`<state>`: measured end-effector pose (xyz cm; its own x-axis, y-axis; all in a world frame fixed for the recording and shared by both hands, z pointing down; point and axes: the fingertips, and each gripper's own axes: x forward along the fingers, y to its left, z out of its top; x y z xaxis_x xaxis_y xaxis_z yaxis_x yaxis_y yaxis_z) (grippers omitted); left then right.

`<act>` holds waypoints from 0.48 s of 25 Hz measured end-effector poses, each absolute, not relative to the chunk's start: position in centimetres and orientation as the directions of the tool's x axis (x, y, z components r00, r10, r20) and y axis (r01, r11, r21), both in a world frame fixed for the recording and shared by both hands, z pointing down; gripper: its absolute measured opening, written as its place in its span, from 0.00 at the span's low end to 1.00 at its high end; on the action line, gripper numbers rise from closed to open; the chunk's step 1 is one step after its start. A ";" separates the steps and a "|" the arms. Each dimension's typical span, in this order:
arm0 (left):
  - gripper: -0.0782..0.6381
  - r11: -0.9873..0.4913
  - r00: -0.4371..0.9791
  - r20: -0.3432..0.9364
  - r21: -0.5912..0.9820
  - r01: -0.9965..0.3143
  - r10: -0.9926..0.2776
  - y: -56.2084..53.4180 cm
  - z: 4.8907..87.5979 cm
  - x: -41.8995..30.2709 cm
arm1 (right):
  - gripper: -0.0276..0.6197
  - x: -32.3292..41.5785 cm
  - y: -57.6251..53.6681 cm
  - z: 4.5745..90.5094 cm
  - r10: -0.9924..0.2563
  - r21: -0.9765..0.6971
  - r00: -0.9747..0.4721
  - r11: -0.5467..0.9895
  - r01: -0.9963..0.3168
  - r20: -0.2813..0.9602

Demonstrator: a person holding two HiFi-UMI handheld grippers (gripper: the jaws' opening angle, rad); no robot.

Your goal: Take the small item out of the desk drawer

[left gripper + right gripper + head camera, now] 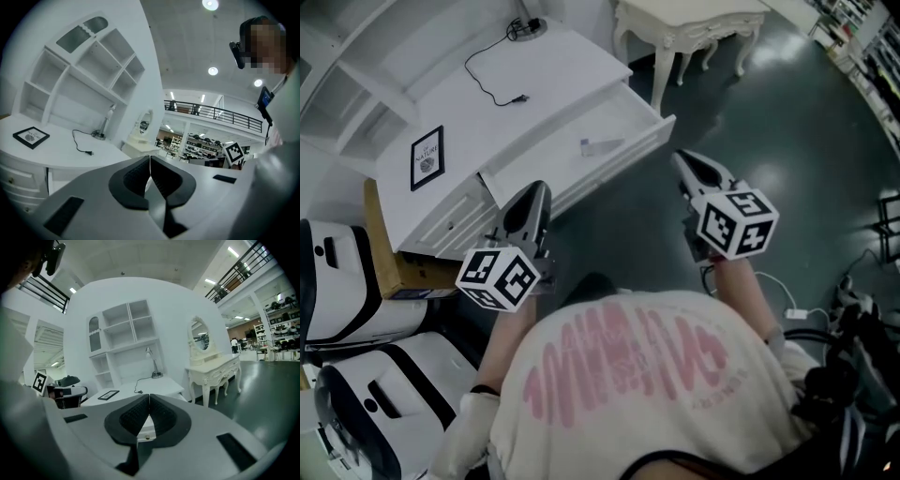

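1. A person in a pale shirt (628,375) with pink print stands before a white worktop (487,103), seen from the head view, with tongs in each hand.
2. The worktop's drawer (623,161) stands pulled out toward the person. The small item (602,145), a pale flat piece with a bluish end, lies on the drawer floor near the middle, with neither pair of tongs touching it.
3. The left tongs (534,195) hover just outside the drawer front, toward its left end. The left gripper view shows the left tongs (150,158) with the dark pads pressed together and nothing between them.
4. The right tongs (686,161) are held just beside the drawer's right corner, over the dark floor (787,122). The right gripper view shows the right tongs (149,398) closed as well, pad against pad, with nothing held.
5. On the worktop lie a framed picture (427,157) and a black cable (492,70) that runs to the lamp base (528,28) at the far edge. A white shelf unit (79,79) rises behind them.
6. An ornate dressing table (689,23) stands to the right of the worktop, apart from it, with an oval mirror (200,336) on top.
7. A cardboard box (389,253) sits against the worktop's left side, next to white-and-black machines (347,281).
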<state>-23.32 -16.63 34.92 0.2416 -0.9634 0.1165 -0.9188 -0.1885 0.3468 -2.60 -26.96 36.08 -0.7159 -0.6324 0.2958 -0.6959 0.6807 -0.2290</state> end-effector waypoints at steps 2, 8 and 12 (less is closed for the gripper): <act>0.15 -0.200 0.261 0.137 0.347 -0.916 -0.956 -17.6 35.8 -23.1 | 0.07 -2.4 -27.6 37.1 -0.636 -0.238 -0.707 0.668 -0.705 0.311; 0.16 -0.230 0.325 0.215 0.372 -0.899 -0.921 -21.2 39.0 -23.2 | 0.07 -3.1 -29.7 40.3 -0.625 -0.278 -0.690 0.634 -0.721 0.365; 0.16 -0.254 0.373 0.248 0.406 -0.878 -0.894 -24.5 40.9 -22.8 | 0.07 -3.0 -32.4 42.0 -0.626 -0.300 -0.674 0.606 -0.737 0.392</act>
